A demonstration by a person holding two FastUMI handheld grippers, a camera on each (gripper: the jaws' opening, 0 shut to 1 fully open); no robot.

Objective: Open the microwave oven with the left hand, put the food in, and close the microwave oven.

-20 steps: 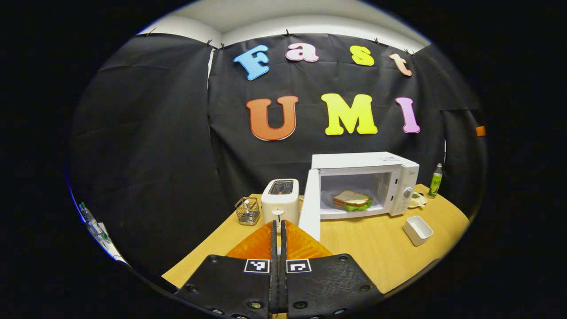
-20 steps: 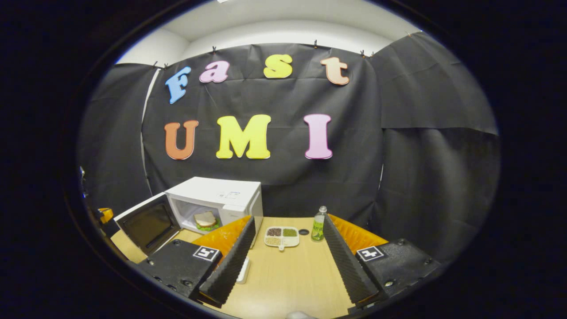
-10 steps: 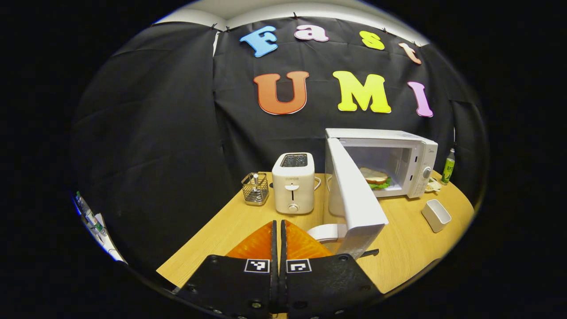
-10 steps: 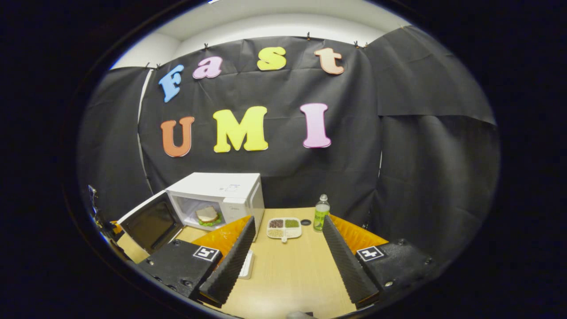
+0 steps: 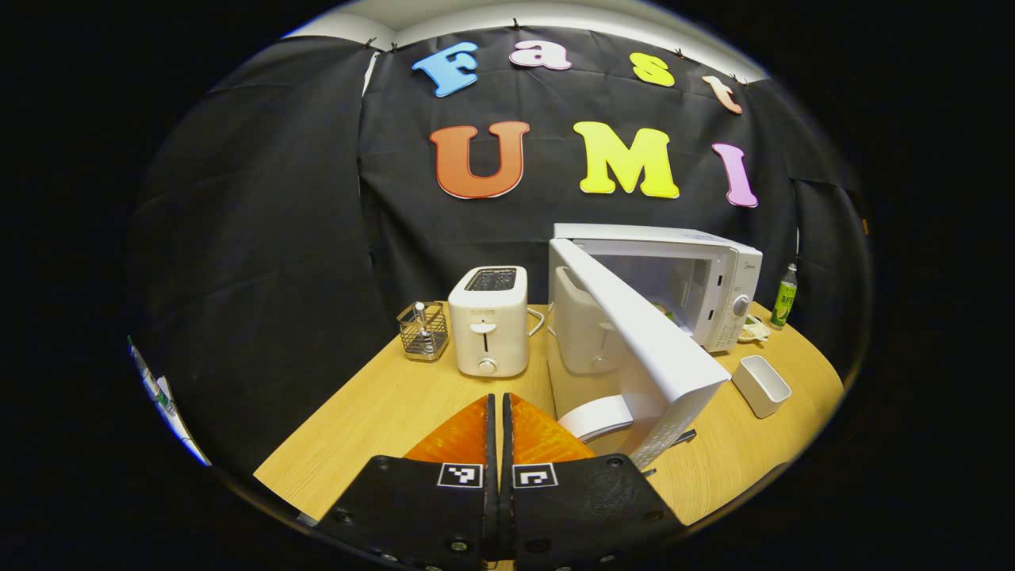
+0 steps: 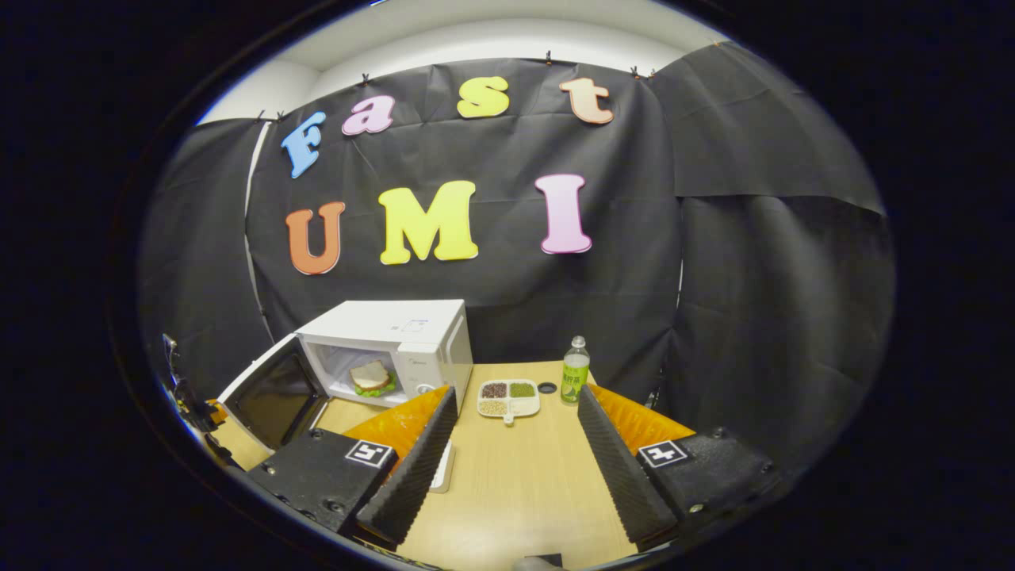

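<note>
Swung nearer shut, one microwave door (image 5: pixel 634 333) hides one sandwich (image 6: pixel 371 377); left claw (image 5: pixel 498 412) pressed together, right claw (image 6: pixel 515 412) spread apart.

Small square black-and-white marker tags (image 5: pixel 496 476) sit on the gripper bodies at the lower middle of both views; they carry patterns, not words. The bottle (image 6: pixel 575 370) label, right of centre, is too small to read; so is the microwave (image 6: pixel 412 341) sticker.

One microwave (image 5: pixel 718 274), toaster (image 5: pixel 488 319), bottle (image 6: pixel 575 380), perhaps sandwich (image 6: pixel 371 377).
</note>
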